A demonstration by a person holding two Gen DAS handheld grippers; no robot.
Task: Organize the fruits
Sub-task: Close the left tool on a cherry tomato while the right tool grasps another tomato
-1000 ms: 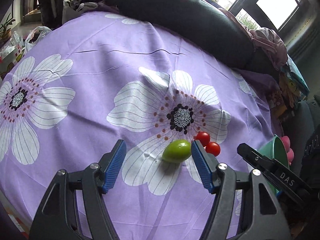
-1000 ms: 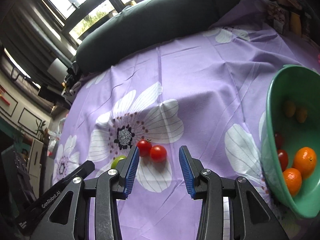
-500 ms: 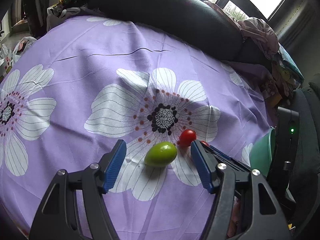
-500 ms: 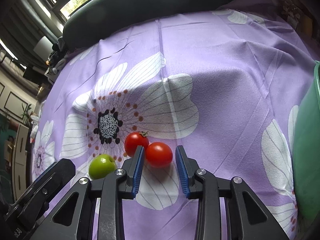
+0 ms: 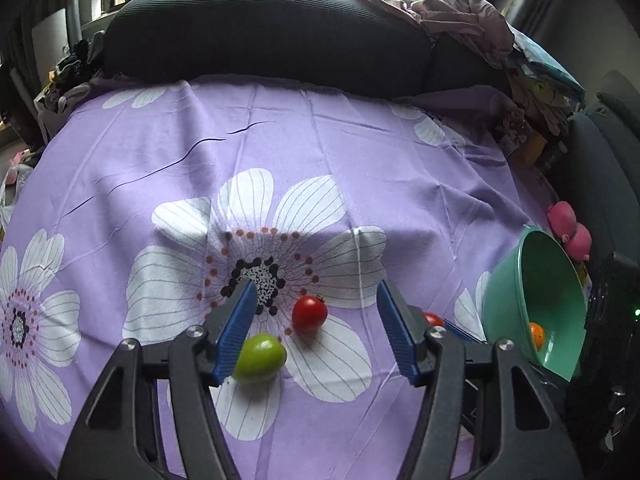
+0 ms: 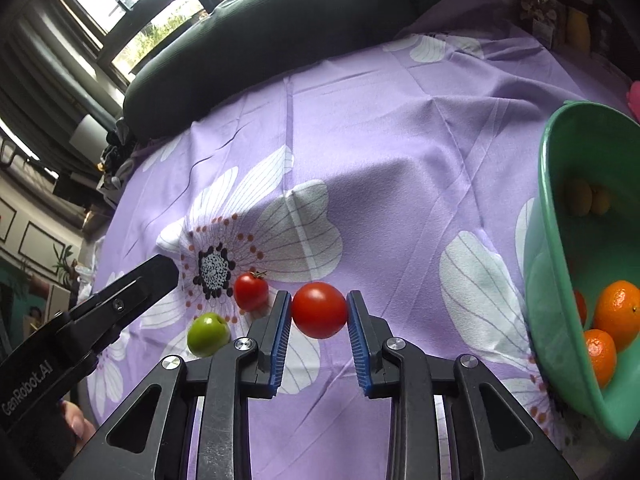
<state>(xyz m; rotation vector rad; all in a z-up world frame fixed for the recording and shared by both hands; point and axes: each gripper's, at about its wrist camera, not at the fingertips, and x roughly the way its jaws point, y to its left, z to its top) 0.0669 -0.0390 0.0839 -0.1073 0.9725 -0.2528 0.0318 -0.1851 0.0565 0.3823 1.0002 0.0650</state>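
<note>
Between the right gripper's (image 6: 319,312) fingers sits a red tomato (image 6: 319,310), clamped.

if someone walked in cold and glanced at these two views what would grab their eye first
Probably the red tomato pinched between the blue pads of the right gripper, near the bottom middle of its view. Next, the green bowl at the right edge, tipped on its side with oranges inside. Then the green fruit and a second tomato lying on the purple flowered cloth between the open fingers of the left gripper.
</note>
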